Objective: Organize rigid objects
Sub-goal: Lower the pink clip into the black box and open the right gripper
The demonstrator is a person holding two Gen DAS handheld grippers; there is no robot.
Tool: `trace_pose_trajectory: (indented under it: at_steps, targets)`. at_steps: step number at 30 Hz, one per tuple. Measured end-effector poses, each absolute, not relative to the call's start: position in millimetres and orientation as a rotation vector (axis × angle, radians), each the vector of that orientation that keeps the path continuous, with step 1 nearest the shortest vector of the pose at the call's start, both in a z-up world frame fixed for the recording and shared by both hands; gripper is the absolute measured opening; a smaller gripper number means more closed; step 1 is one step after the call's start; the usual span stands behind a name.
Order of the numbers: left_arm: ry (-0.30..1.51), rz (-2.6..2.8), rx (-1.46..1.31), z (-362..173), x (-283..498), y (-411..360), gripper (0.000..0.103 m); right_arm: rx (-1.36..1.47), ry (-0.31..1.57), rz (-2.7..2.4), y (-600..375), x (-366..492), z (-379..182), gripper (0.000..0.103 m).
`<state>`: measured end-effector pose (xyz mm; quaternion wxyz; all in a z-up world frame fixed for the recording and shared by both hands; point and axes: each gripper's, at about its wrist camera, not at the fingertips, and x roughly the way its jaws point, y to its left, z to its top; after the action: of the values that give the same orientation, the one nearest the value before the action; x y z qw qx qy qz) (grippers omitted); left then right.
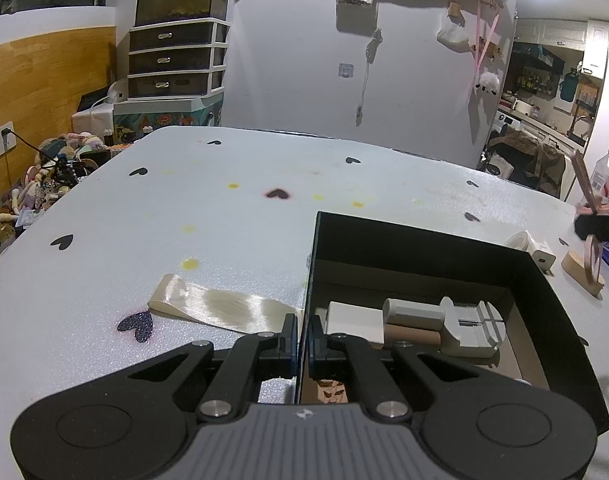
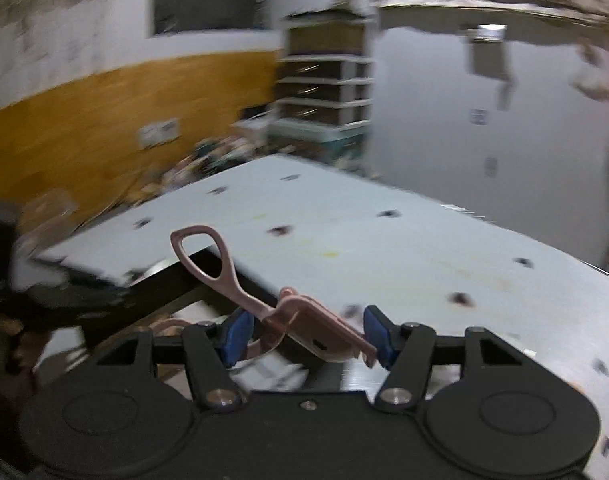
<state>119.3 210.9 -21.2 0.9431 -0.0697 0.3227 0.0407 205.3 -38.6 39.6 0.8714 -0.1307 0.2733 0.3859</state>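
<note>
The left tool (image 1: 302, 340) is pinched tight on the near wall of the black box (image 1: 424, 236), one finger inside, one outside. Within the box lie pale blocks and a grey holder (image 1: 470, 326). The right tool (image 2: 308, 334), part open, carries a pink metal clamp (image 2: 300, 320) between its blue pads. A cream ribbon (image 1: 220, 306) lies on the worktop (image 1: 224, 216) left of the box.

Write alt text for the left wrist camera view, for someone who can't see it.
The left gripper, shut, pinches the near-left wall of an open black box that holds grey and beige plastic blocks. A cream satin ribbon lies on the white heart-dotted table beside it.
</note>
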Motion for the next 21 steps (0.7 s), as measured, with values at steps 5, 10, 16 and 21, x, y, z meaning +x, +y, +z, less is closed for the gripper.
trace_pose_trajectory:
  at_steps: [5,10,16,21]
  targets:
    - [0.654,0.074,-0.149,-21.0,118.4,213.2,0.004,-0.420,0.689,0.875,2.4,197.5,18.9,0.062]
    - [0.648,0.066,-0.157,-21.0,117.2,215.7,0.004,-0.490,0.773,0.901,21.9,193.3,2.4,0.062]
    - [0.646,0.060,-0.158,-21.3,117.3,217.5,0.004,-0.496,0.894,0.861,27.5,204.2,-12.4,0.062]
    - [0.645,0.059,-0.159,-21.6,117.1,217.8,0.004,-0.459,0.934,0.871,26.6,203.1,-9.7,0.081]
